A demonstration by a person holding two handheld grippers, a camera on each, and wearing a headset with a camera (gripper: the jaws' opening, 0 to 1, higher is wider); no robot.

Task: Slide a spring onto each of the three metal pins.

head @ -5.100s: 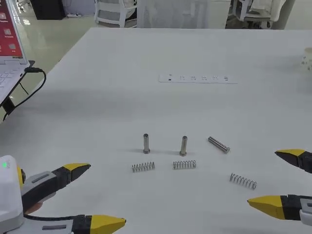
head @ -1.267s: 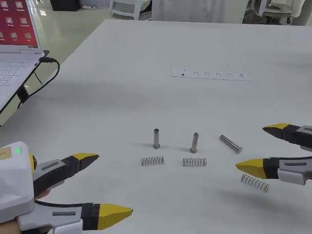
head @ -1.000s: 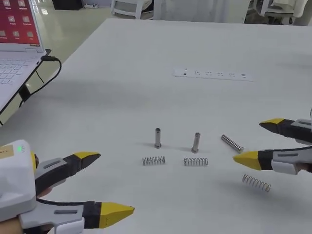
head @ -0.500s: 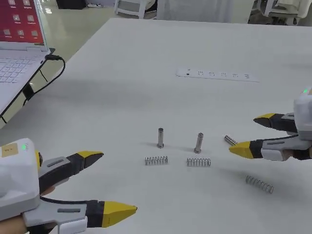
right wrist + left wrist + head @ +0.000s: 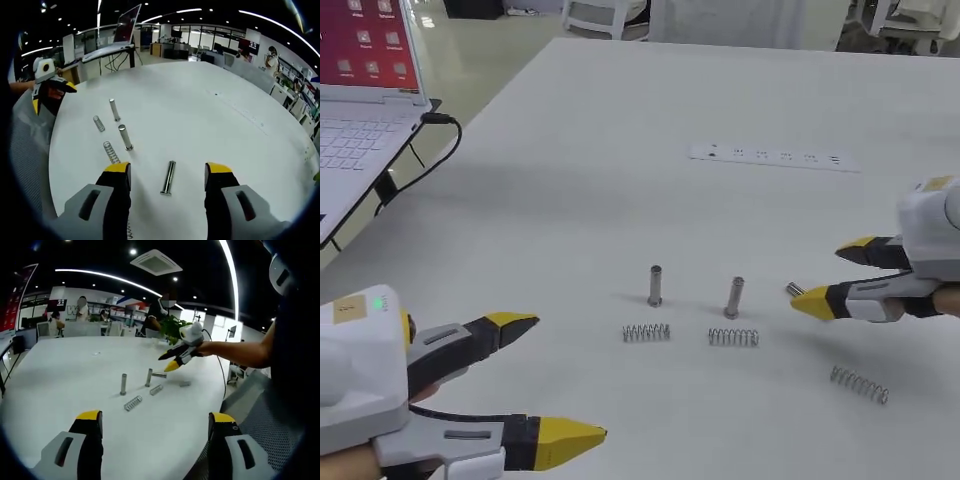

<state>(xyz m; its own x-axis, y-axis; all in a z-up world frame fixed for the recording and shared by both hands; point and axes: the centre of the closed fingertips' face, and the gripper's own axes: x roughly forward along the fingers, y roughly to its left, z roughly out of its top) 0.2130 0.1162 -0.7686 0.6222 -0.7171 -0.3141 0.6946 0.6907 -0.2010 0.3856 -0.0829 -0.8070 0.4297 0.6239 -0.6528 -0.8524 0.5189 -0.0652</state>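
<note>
On the white table, two pins stood upright. The third pin lay flat, untouched, between the jaws of the right gripper, spread and empty. Three springs lay loose near the pins. The left gripper hovered well apart, likewise spread and empty.

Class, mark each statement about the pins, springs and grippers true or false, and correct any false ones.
1. Two metal pins stand upright on the table. True.
2. A spring already sits on one upright pin. False: all three springs lie flat on the table, none on a pin.
3. The right gripper is open, its jaws on either side of the lying pin. True.
4. The left gripper holds a spring. False: it is open and holds nothing.
</note>
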